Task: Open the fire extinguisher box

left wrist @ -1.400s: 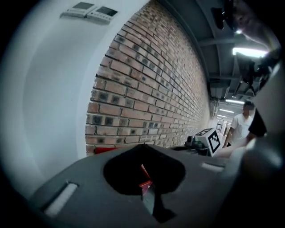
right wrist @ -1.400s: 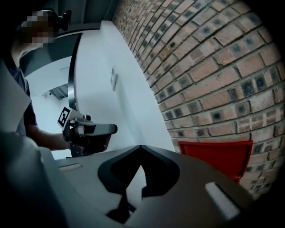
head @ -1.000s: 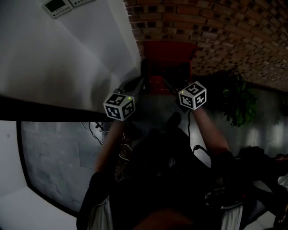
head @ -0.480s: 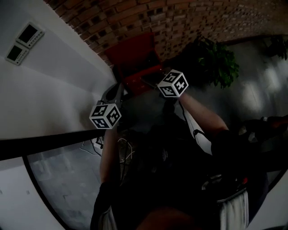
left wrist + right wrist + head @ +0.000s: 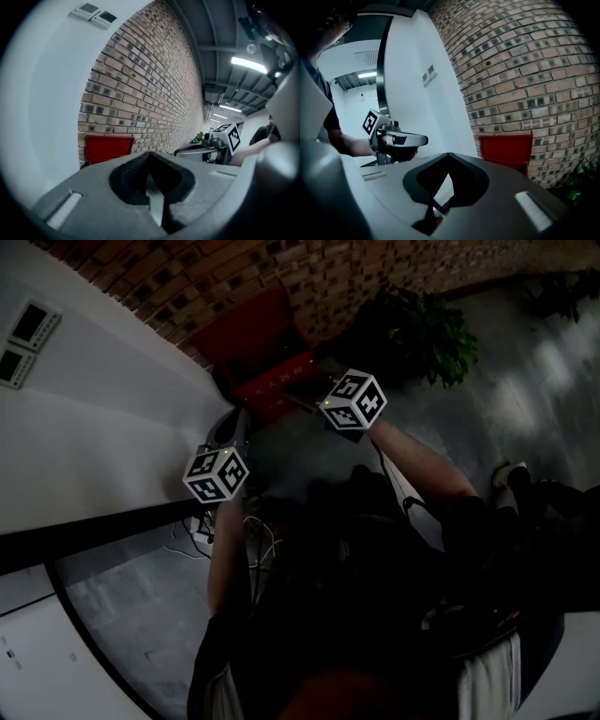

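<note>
At the upper left of the head view I see two small wall panels (image 5: 21, 338) on the white wall (image 5: 103, 418), with a dark band (image 5: 84, 535) crossing the frame below them. Just right of that wall is my left gripper (image 5: 151, 161). In its own view the jaws are pressed together at the tips with nothing between them (only the hollow behind the tips lets a sliver of light through).

The fire extinguisher box (image 5: 255, 334) is the red thing at the upper centre of the head view. It stands at the foot of the brick wall (image 5: 337, 277), right beside the corner with the white wall. Both grippers point toward it and neither touches it. It shows at lower left in the left gripper view and right of centre in the right gripper view. I cannot tell whether its front is open.

My right gripper (image 5: 447, 161) is right of the left one, near the box, its jaws likewise closed on nothing. A leafy plant (image 5: 422, 334) stands at the upper right on the grey floor (image 5: 525, 399).
</note>
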Available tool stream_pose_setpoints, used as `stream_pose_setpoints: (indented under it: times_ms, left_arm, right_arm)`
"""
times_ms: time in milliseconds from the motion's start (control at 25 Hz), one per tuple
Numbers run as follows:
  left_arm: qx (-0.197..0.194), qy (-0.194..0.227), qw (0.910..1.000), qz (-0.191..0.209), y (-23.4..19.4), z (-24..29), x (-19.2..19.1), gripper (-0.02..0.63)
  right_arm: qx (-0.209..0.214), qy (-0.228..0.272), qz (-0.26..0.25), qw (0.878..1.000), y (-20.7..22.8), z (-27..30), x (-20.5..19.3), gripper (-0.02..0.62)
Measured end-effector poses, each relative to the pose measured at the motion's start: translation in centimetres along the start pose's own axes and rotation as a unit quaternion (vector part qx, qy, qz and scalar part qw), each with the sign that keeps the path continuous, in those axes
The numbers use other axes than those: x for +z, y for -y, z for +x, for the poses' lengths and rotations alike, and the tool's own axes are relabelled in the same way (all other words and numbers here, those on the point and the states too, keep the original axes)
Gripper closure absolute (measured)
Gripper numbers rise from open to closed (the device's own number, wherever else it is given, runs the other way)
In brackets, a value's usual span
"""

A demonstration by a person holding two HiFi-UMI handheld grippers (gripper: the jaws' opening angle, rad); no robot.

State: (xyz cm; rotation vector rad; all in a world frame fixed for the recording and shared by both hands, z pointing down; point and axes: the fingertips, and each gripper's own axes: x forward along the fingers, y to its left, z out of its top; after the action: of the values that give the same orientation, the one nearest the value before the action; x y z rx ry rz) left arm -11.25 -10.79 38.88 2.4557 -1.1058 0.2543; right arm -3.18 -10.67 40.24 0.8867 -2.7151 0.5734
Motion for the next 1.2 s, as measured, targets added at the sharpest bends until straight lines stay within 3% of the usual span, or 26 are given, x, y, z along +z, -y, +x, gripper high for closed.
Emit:
stream_pose_setpoints:
  times_ms: [320, 640, 1200]
  left_arm:
    - [-0.005, -0.005, 1.0000, 0.006, 4.1, 0.8, -0.4, 0.604]
    - [0.016, -0.013, 0.9998, 0.002, 8.2, 1.9, -2.1, 0.604]
    - [0.071, 0.010, 0.9974, -0.005, 12.2, 0.9, -2.3, 0.604]
  right_arm:
    - [0.001, 0.029, 0.011, 1.000, 0.5, -4.7, -0.3, 0.594]
    - [0.019, 0.023, 0.021, 0.999, 1.1, -9.2, -2.8, 0.595]
    - [0.079, 0.037, 0.022, 0.996, 1.2, -12.5, -3.3, 0.594]
